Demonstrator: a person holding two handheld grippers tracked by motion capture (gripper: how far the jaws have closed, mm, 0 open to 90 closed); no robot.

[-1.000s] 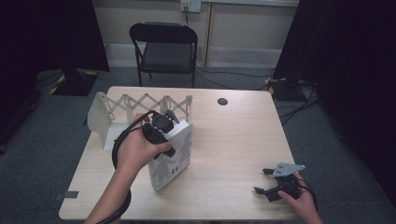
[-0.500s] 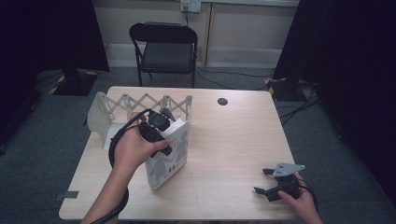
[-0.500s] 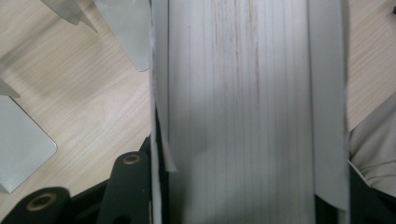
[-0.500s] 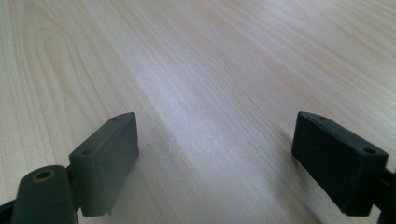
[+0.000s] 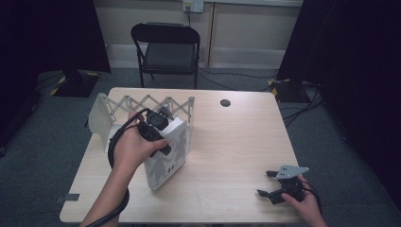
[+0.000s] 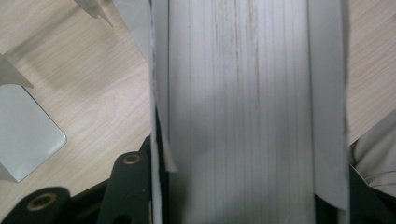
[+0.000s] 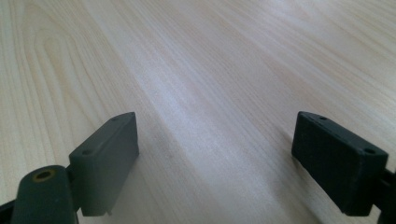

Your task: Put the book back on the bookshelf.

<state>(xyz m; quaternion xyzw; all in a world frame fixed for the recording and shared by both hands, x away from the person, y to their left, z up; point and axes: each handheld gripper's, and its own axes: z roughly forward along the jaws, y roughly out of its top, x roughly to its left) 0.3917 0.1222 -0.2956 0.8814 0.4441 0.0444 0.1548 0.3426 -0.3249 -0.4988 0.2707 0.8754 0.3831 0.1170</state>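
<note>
Book [image 5: 166,151] shifted left | left fingers [image 5: 158,124] clamp it, tips hidden | right fingers [image 7: 219,158] apart

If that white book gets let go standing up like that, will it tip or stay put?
The book looks thick, so it's probably heavy and fairly stiff. It seems to lean while the left gripper clamps its top, so it may well topple. The rack behind might catch it.

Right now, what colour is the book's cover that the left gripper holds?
White with grey figures printed on it; the book shows best in the high view.
</note>
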